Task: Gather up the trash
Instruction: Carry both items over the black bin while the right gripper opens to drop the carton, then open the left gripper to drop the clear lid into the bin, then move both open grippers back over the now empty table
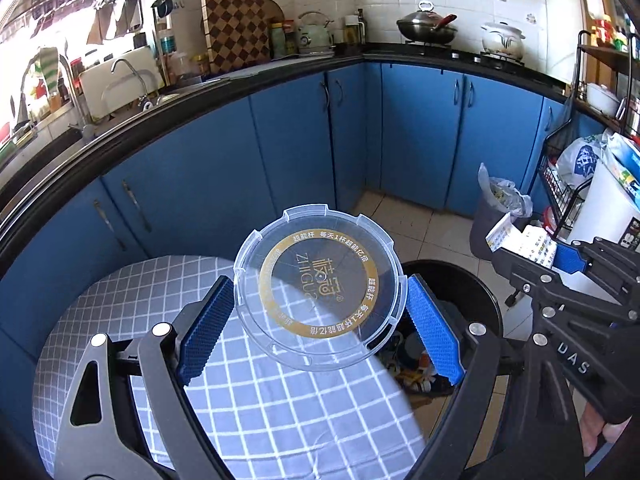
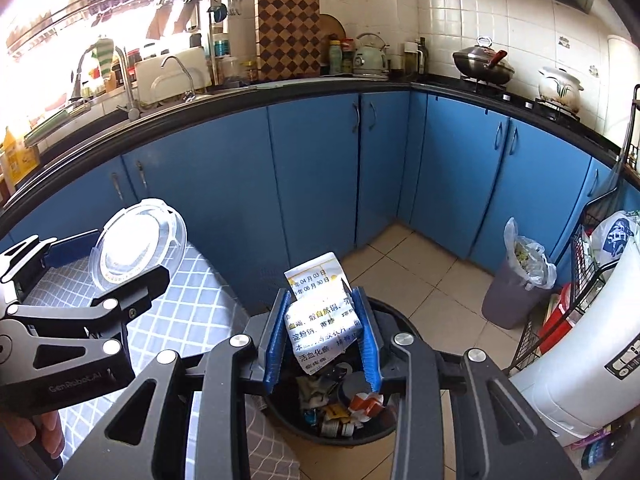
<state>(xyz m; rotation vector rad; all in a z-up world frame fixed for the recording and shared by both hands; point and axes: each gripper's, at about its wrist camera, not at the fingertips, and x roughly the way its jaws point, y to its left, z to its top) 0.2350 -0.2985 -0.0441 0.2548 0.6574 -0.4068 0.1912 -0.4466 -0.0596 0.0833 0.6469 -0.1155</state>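
The left gripper is holding a clear round lid, its fingers spread wide and clamped on the lid's rim, above the edge of the tabletop. The right gripper is pinching a folded paper packet, fingers close together on it, directly over the black bin on the floor.

The step in hand looks like dropping both pieces into the bin. The packet is already hanging over the opening, so parting those fingers there should be enough. The lid is sitting only partly over the bin's rim in the left wrist view; it wants carrying further across before letting go, and tilting it a little would help it slide in rather than catch flat on the rim.

The tabletop is wearing a grey checked cloth. Around it, blue cabinets are running under a dark counter, with a pale tiled floor and a second, bag-lined bin well apart by a wire rack.
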